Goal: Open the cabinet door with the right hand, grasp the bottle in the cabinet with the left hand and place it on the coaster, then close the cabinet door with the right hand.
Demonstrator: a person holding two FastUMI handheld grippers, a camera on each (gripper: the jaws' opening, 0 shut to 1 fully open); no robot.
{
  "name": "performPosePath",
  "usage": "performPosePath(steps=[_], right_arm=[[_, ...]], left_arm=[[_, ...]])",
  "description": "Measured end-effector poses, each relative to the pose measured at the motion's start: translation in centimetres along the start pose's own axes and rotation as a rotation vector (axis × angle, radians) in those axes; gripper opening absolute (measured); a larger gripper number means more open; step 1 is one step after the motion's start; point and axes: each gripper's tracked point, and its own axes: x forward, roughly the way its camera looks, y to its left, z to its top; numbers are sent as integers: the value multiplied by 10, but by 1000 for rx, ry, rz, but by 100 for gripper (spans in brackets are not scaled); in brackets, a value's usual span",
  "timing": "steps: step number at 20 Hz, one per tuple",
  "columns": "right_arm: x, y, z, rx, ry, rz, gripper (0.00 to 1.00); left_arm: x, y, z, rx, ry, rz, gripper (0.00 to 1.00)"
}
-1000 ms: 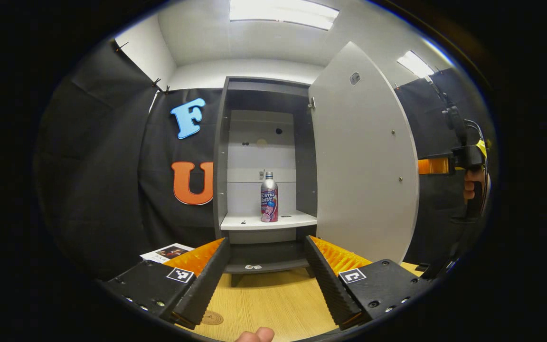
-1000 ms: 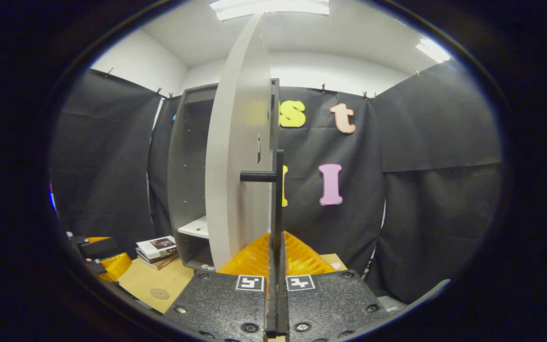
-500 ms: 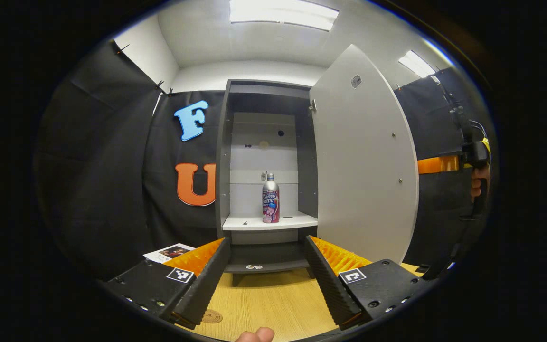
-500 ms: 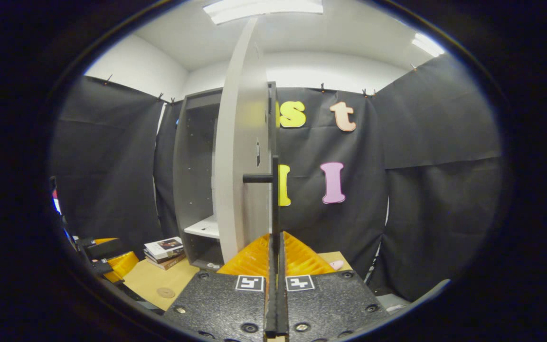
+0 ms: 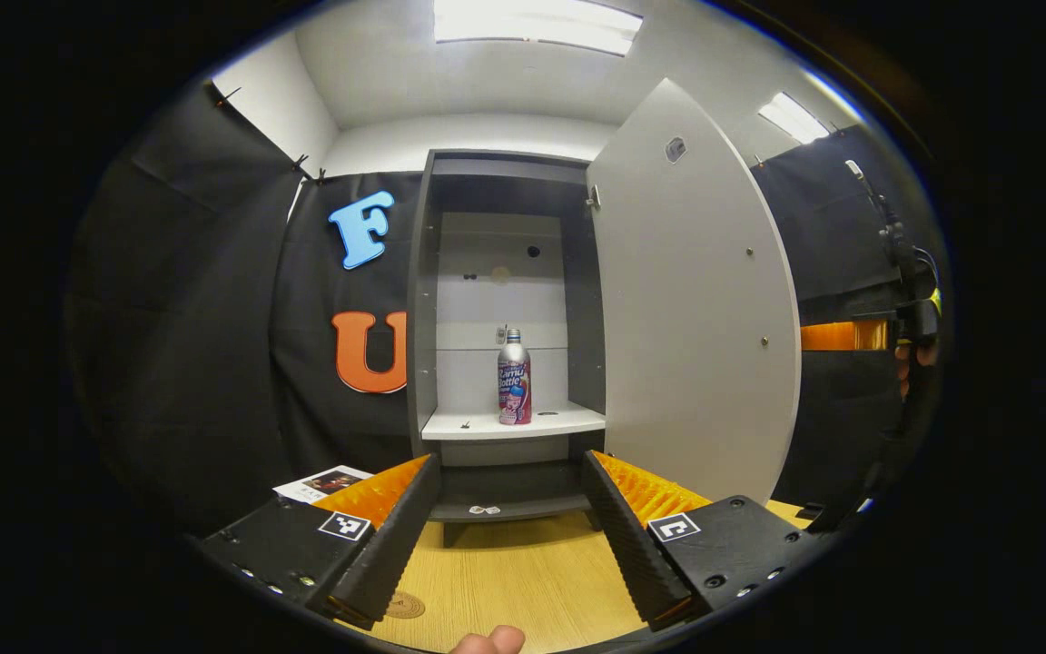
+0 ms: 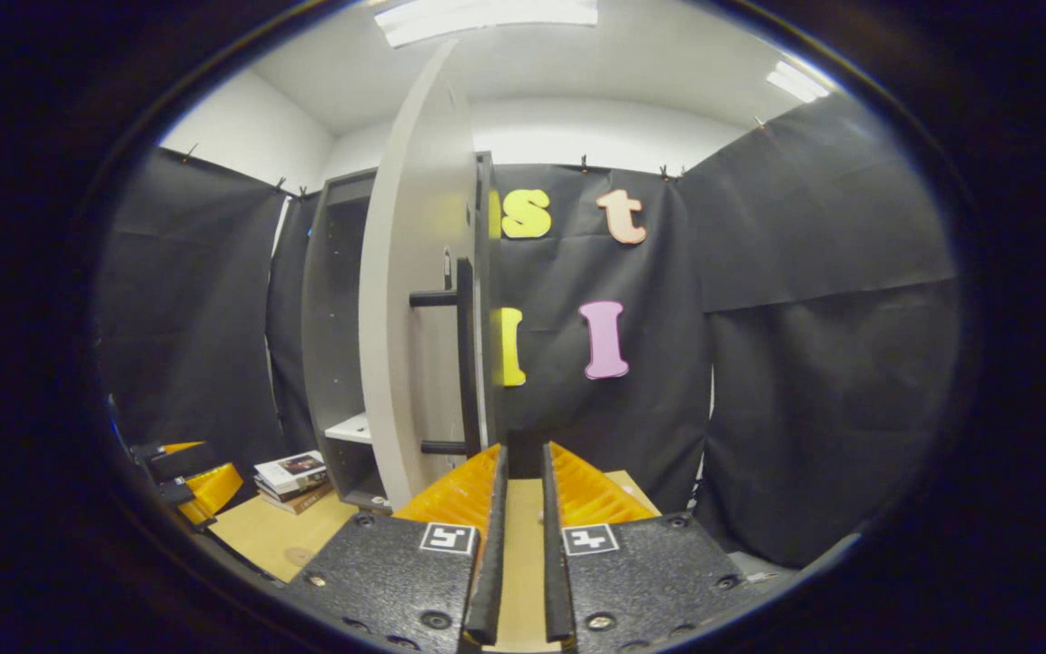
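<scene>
The grey cabinet (image 5: 423, 300) stands open, its pale door (image 5: 695, 300) swung out to the right. A silver bottle (image 5: 514, 377) with a pink label stands upright on the white shelf (image 5: 559, 421). My left gripper (image 5: 509, 463) is open and empty, low over the wooden table, well short of the bottle. A round coaster (image 5: 405, 605) lies on the table beneath its left finger. In the right gripper view, my right gripper (image 6: 523, 450) has its fingers a narrow gap apart, holding nothing. The door's dark bar handle (image 6: 466, 354) stands just left of it, outside the fingers.
A stack of books (image 6: 291, 472) lies on the table left of the cabinet. The coaster (image 6: 298, 556) sits in front of the books. My left gripper (image 6: 187, 472) shows at the far left. Black cloth walls close in the booth behind and to the right.
My right gripper has let go of the door handle and its fingers have parted slightly; the handle now sits to their left. The door stays open. The left gripper has barely moved.
</scene>
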Motion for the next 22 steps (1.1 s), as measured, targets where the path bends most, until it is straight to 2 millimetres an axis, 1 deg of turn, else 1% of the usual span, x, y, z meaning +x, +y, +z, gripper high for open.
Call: performPosePath(steps=[2,3,6,7,8,9,11,12,14,16,17,19,20,22], right_arm=[[5,-5,-2,-4,-1,-24,41],[6,-7,-1,-8,-7,-34,52],[9,-14,4,-1,-37,-66,66],[11,-15,4,12,-40,-67,74],[11,-11,4,32,-39,-63,78],[11,-9,3,50,-32,-58,86],[9,-8,2,70,-25,-59,89],[10,-9,1,72,-22,-61,90],[9,-10,0,72,-15,-64,90],[10,-11,-3,63,-5,-68,90],[9,-11,-4,60,2,-64,90],[8,-9,-5,62,8,-57,90],[8,-10,-6,63,10,-63,90],[9,-11,-7,67,15,-71,90]], left_arm=[[3,-1,-2,1,7,-2,95],[5,-2,-3,0,8,-4,95],[19,-4,-2,1,6,-10,95],[26,-5,-1,1,7,-17,95],[34,-7,-1,-1,8,-25,95],[43,-7,0,-3,3,-27,95],[67,-7,4,-11,-8,-27,95],[80,-5,7,-15,-17,-20,95],[113,0,16,-33,-54,-3,95],[152,1,26,-55,-105,-5,95],[172,1,28,-61,-107,-9,95],[209,5,24,-54,-82,3,95],[226,8,21,-54,-74,10,95],[258,8,18,-57,-72,14,95]])
